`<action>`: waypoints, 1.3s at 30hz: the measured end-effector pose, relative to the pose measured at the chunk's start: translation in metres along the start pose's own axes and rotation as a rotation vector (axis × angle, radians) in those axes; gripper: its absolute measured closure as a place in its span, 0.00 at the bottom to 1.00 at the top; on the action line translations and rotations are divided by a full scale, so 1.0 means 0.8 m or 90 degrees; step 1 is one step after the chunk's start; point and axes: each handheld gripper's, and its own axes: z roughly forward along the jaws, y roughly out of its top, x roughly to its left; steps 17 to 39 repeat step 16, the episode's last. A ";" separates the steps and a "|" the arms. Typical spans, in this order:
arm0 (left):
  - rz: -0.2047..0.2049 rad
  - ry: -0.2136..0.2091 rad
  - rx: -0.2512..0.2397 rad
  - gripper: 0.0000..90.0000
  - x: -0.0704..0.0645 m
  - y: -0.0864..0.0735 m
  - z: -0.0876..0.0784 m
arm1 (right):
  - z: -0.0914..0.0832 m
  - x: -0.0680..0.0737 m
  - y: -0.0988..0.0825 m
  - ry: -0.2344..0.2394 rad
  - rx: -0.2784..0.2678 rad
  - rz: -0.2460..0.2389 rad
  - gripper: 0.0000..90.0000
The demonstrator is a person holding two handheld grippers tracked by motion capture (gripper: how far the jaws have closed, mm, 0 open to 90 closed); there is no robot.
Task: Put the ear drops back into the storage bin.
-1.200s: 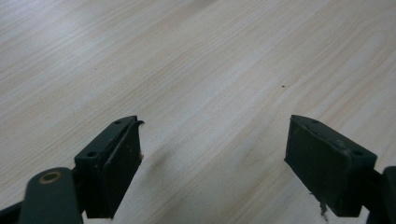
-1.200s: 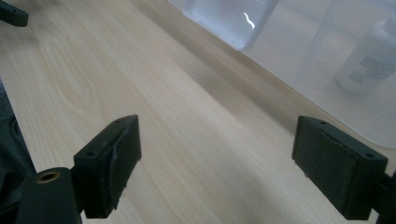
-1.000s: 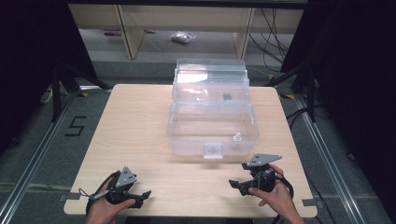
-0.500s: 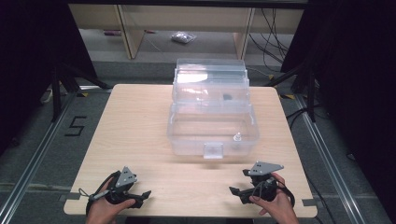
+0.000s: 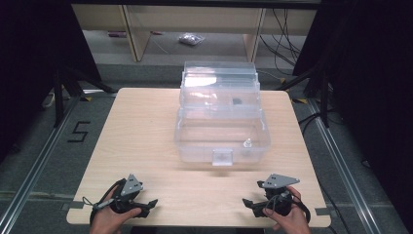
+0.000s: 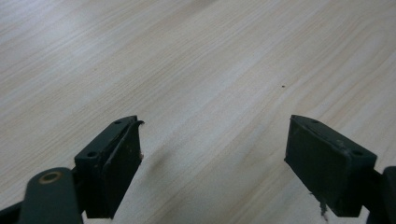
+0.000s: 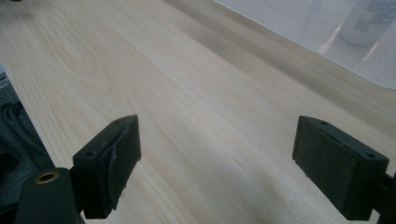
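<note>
- Two grippers sit at the near edge of the wooden table (image 5: 146,126), one in each of the person's hands: the left gripper (image 5: 146,204) near the left corner, the right gripper (image 5: 251,204) near the right corner.
- Both have their jaws spread wide, with nothing but bare wood between them.
- Since a second ago the right gripper has drawn back toward the near edge; the left has stayed put.
- Mid-table stands a clear plastic box (image 5: 221,139) with tiered trays folded open, well apart from both grippers.
- A small white bottle (image 5: 247,143) stands in its lower bin; its label is too blurred to read.
- A small dark item (image 5: 236,102) lies in an upper tray.
- On the floor, left of the table, a "5" (image 5: 79,132) is marked.
</note>
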 end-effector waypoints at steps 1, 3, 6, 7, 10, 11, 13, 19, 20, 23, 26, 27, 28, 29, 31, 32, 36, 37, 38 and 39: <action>-0.004 -0.001 0.000 0.20 -0.001 0.000 0.001 | 0.001 0.000 0.000 0.001 0.003 -0.003 0.18; -0.006 -0.002 -0.002 0.20 -0.001 0.000 0.001 | 0.000 0.004 -0.001 -0.004 0.008 0.021 0.18; -0.002 -0.001 0.000 0.20 0.000 0.000 0.000 | 0.002 0.004 0.000 -0.005 0.011 -0.001 0.18; -0.001 0.000 0.000 0.20 0.000 0.000 0.000 | 0.003 0.004 0.000 -0.006 0.012 -0.004 0.18; -0.001 -0.002 0.001 0.20 0.000 0.000 0.000 | 0.005 0.003 0.000 -0.011 0.012 -0.019 0.18; -0.005 -0.002 -0.001 0.20 -0.001 0.000 0.001 | 0.005 0.004 0.000 -0.013 0.013 -0.018 0.18; 0.004 -0.006 0.010 0.20 0.000 0.000 0.000 | 0.004 0.003 0.001 -0.008 0.011 -0.023 0.18; 0.019 -0.005 0.023 0.20 0.002 0.000 -0.002 | 0.003 0.004 0.001 -0.014 0.014 -0.020 0.18; 0.019 -0.005 0.023 0.20 0.002 0.000 -0.002 | 0.003 0.004 0.001 -0.014 0.014 -0.020 0.18; 0.019 -0.005 0.023 0.20 0.002 0.000 -0.002 | 0.003 0.004 0.001 -0.014 0.014 -0.020 0.18; 0.019 -0.005 0.023 0.20 0.002 0.000 -0.002 | 0.003 0.004 0.001 -0.014 0.014 -0.020 0.18; 0.019 -0.005 0.023 0.20 0.002 0.000 -0.002 | 0.003 0.004 0.001 -0.014 0.014 -0.020 0.18; 0.019 -0.005 0.023 0.20 0.002 0.000 -0.002 | 0.003 0.004 0.001 -0.014 0.014 -0.020 0.18; 0.019 -0.005 0.023 0.20 0.002 0.000 -0.002 | 0.003 0.004 0.001 -0.014 0.014 -0.020 0.18; 0.019 -0.005 0.023 0.20 0.002 0.000 -0.002 | 0.003 0.004 0.001 -0.014 0.014 -0.020 0.18; 0.019 -0.005 0.023 0.20 0.002 0.000 -0.002 | 0.003 0.004 0.001 -0.014 0.014 -0.020 0.18; 0.019 -0.005 0.023 0.20 0.002 0.000 -0.002 | 0.003 0.004 0.001 -0.014 0.014 -0.020 0.18; 0.019 -0.005 0.023 0.20 0.002 0.000 -0.002 | 0.003 0.004 0.001 -0.014 0.014 -0.020 0.18; 0.019 -0.005 0.023 0.20 0.002 0.000 -0.002 | 0.003 0.004 0.001 -0.014 0.014 -0.020 0.18; 0.019 -0.005 0.023 0.20 0.002 0.000 -0.002 | 0.003 0.004 0.001 -0.014 0.014 -0.020 0.18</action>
